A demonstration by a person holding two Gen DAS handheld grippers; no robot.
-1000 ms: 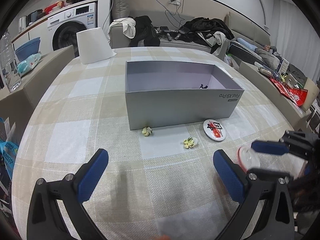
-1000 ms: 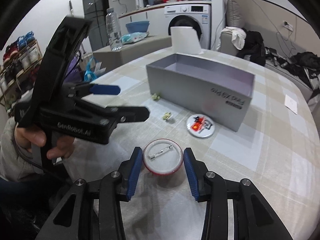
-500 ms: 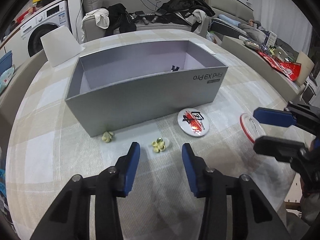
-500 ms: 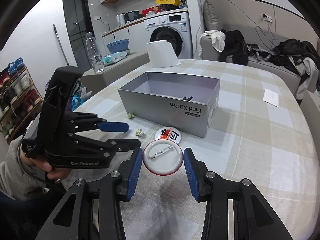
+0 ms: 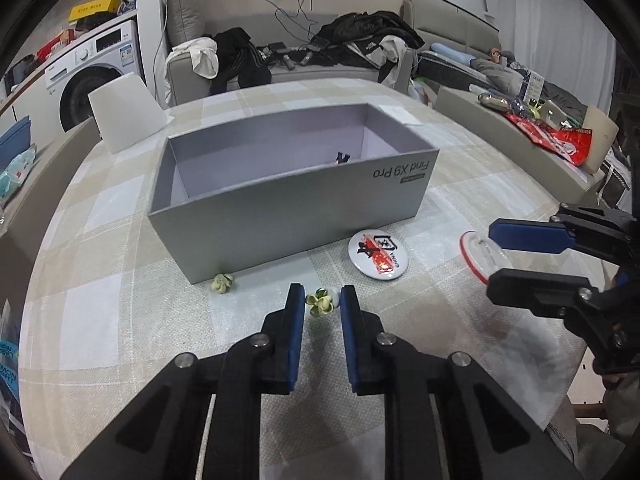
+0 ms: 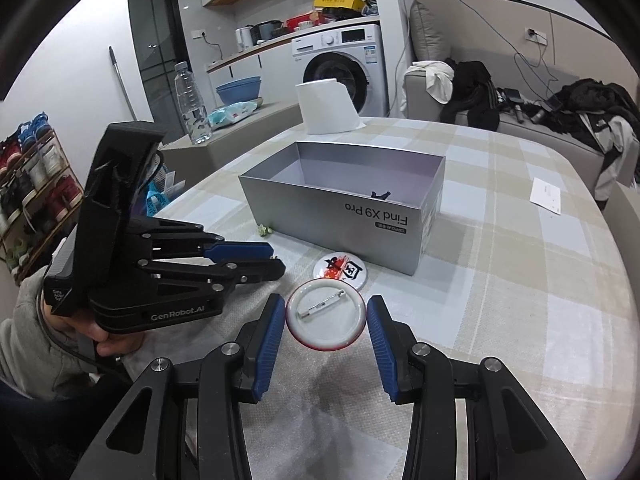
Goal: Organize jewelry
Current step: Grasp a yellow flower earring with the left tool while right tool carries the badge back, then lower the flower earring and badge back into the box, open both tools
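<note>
My left gripper is low over the checked tablecloth. Its jaws are closing, and the blue pads touch both sides of a small yellow flower earring. A second yellow flower lies against the front wall of the open grey box. In the box lies one small dark piece. A round badge lies face up by the box. My right gripper is shut on another round badge, pin side up, held just above the table.
A white paper roll stands at the table's far left corner. A paper slip lies at the far right. A person's hand holds the left gripper. A bench with a water bottle runs along the left.
The left gripper's jaws have gone from wide apart to narrow around the yellow flower earring. The right gripper keeps the badge and has barely moved.
</note>
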